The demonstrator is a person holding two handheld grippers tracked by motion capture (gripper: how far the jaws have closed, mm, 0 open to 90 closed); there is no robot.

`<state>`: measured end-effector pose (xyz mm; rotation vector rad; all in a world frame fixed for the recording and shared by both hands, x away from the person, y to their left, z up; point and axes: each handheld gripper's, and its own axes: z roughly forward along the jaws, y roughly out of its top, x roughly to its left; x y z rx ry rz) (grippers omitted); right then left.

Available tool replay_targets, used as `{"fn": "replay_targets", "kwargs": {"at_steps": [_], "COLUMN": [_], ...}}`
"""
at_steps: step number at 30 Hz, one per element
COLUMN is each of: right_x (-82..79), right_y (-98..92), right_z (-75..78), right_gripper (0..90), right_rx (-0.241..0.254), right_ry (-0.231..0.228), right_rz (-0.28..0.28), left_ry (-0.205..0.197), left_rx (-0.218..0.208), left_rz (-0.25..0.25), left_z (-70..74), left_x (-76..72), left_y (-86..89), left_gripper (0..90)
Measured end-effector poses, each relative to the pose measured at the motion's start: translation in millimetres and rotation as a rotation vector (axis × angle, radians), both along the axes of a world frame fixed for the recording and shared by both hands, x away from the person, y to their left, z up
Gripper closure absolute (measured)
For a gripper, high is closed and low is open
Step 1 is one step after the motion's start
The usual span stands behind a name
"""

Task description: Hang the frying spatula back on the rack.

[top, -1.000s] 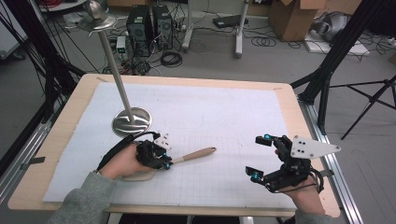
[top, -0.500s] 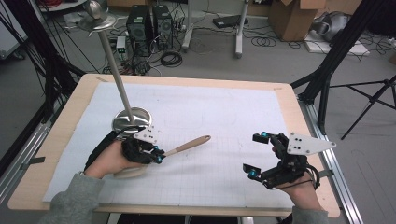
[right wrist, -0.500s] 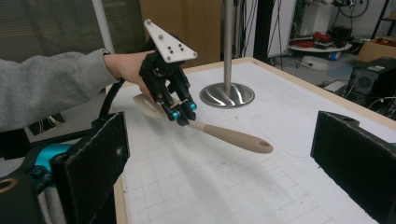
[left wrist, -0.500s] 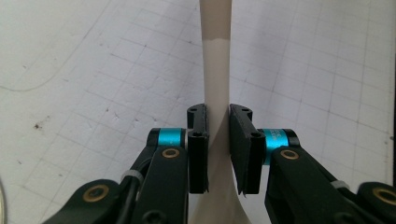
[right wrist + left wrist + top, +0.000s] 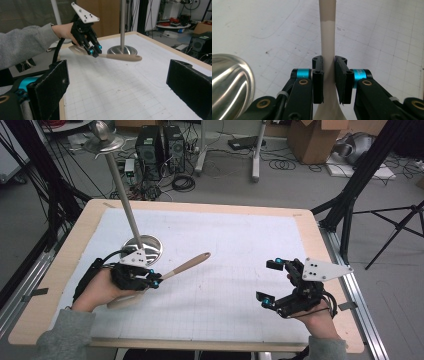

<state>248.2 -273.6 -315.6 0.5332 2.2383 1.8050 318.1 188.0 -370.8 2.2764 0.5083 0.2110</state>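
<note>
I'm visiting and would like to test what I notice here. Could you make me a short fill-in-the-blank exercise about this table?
1. The left hand-held gripper is shut on the handle of a wooden ____.
2. The metal stand has a round ____ resting on the white grid mat.
3. The right hand-held gripper holds nothing; its jaws stand ____.
4. The person's sleeves are ____ in colour.

Missing words: spoon; base; open; grey

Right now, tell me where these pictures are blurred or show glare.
Right gripper view: the wooden spatula is smeared and the near pads are soft. Left gripper view: bright streaks of glare on the steel base. High view: evenly lit, slightly soft.
</note>
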Motion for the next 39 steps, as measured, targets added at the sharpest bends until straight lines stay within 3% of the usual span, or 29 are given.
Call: {"fn": "replay_targets", "kwargs": {"at_steps": [6,20,31,39], "right_x": [5.1,16.0,21.5,25.2], "right_y": [4.2,16.2,19.2,28.6], "right_z": [-2.1,-1.7,-1.4,2.3], "right_gripper": [3.4,3.4,3.4,3.4], "right_rx": [-0.005,-0.009,0.0,0.004], "right_ry": [0.011,0.012,0.016,0.005], "right_rz": [-0.004,0.04,0.054,0.085], "left_ry": [-0.009,-0.047,-0.063,-0.069], "left_rx": [-0.044,-0.068,-0.093,-0.104], "left_rz": [0.037,0.115,0.149,0.199], "left_z": [5.9,14.1,20.6,18.6], "left_x": [-1.9,-11.2,-19.1,-23.6], "left_y": [11.7,49.4,65.9,84.7], "left_gripper": [77.4,77.4,77.5,77.4]}}
